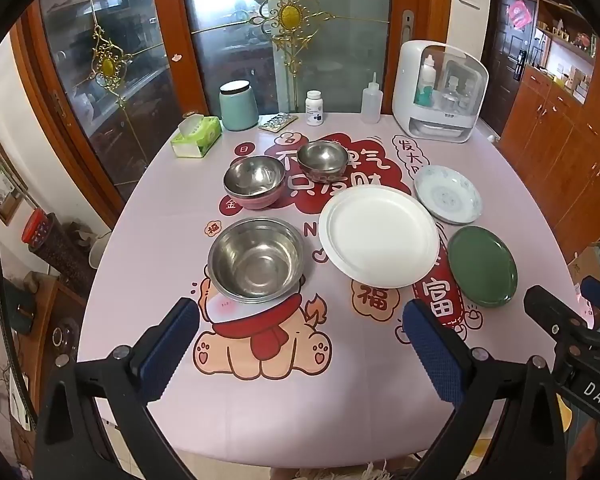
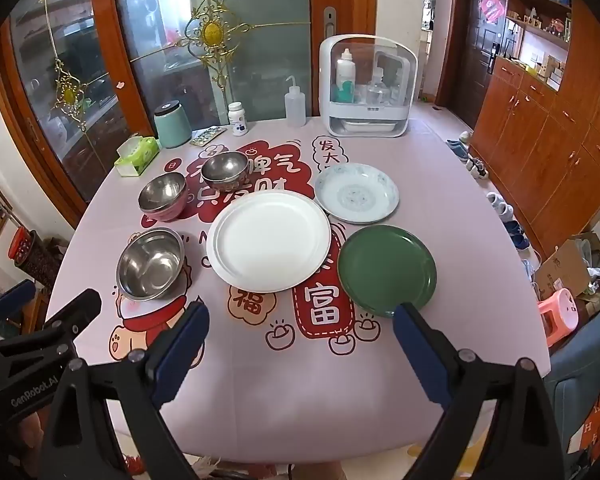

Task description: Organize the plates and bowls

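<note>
While both my hand-held grippers hang wide open and empty, left hand-held gripper (image 1: pixel 300 350) facing the big steel bowl (image 1: pixel 256 260) and right hand-held gripper (image 2: pixel 302 346) near the green plate (image 2: pixel 387 270), nothing is stacked yet. Between them lies the white plate (image 2: pixel 269 242). I judge the bowls light, stiff and slippery, best pinched at the rim; the plates look breakable. The worktop (image 1: pixel 284 412) offers bare room near me.

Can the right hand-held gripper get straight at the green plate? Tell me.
Probably yes. The right hand-held gripper is open and empty, the green plate lies just ahead of its right finger, nothing is stacked on it, and no other dish crosses the path.
</note>
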Action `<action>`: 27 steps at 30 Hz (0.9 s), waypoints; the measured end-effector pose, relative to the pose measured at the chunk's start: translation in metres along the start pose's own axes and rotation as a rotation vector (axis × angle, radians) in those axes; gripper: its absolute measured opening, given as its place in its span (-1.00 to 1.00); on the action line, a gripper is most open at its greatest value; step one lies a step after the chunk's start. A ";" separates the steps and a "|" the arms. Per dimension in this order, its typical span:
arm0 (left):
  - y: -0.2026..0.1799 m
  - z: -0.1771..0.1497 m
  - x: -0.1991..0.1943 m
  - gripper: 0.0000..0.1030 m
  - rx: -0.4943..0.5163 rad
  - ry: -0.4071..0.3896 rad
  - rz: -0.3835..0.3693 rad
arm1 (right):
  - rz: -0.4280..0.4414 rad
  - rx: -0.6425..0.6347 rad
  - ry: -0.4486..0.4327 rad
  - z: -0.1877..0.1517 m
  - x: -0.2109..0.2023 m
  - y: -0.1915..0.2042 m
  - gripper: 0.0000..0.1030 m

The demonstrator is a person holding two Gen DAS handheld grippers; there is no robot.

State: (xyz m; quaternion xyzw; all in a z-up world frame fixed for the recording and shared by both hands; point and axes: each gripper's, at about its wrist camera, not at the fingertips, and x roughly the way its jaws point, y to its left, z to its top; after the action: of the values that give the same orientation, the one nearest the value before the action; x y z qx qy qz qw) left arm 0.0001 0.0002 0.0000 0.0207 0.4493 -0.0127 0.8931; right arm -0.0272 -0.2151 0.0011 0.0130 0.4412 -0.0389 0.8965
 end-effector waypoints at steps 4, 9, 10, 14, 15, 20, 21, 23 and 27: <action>0.001 0.000 0.000 0.97 -0.002 -0.004 0.001 | 0.005 0.001 0.005 0.001 0.001 0.001 0.83; 0.004 0.002 0.004 0.97 -0.008 0.002 0.006 | 0.004 -0.007 0.006 0.002 0.005 0.009 0.83; 0.004 0.002 0.004 0.97 -0.010 0.003 0.006 | 0.004 -0.008 0.006 0.002 0.004 0.009 0.83; 0.003 0.005 0.004 0.97 -0.013 0.005 0.009 | 0.003 -0.012 0.010 0.002 0.005 0.008 0.83; 0.003 0.005 0.004 0.97 -0.013 0.005 0.010 | 0.002 -0.012 0.010 0.002 0.005 0.008 0.83; 0.004 0.006 0.005 0.97 -0.011 0.007 0.008 | 0.004 -0.013 0.014 0.006 0.006 0.004 0.83; 0.003 0.006 0.005 0.97 -0.009 0.007 0.009 | 0.003 -0.013 0.013 0.006 0.006 0.004 0.83; 0.003 0.006 0.005 0.97 -0.010 0.006 0.010 | 0.003 -0.013 0.013 0.006 0.006 0.004 0.83; 0.003 0.007 0.006 0.97 -0.010 0.008 0.008 | 0.004 -0.013 0.015 0.007 0.007 0.003 0.83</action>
State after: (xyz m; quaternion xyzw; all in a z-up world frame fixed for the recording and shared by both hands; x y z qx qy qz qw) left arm 0.0094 0.0025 0.0000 0.0181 0.4529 -0.0068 0.8914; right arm -0.0177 -0.2131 -0.0001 0.0082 0.4480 -0.0340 0.8934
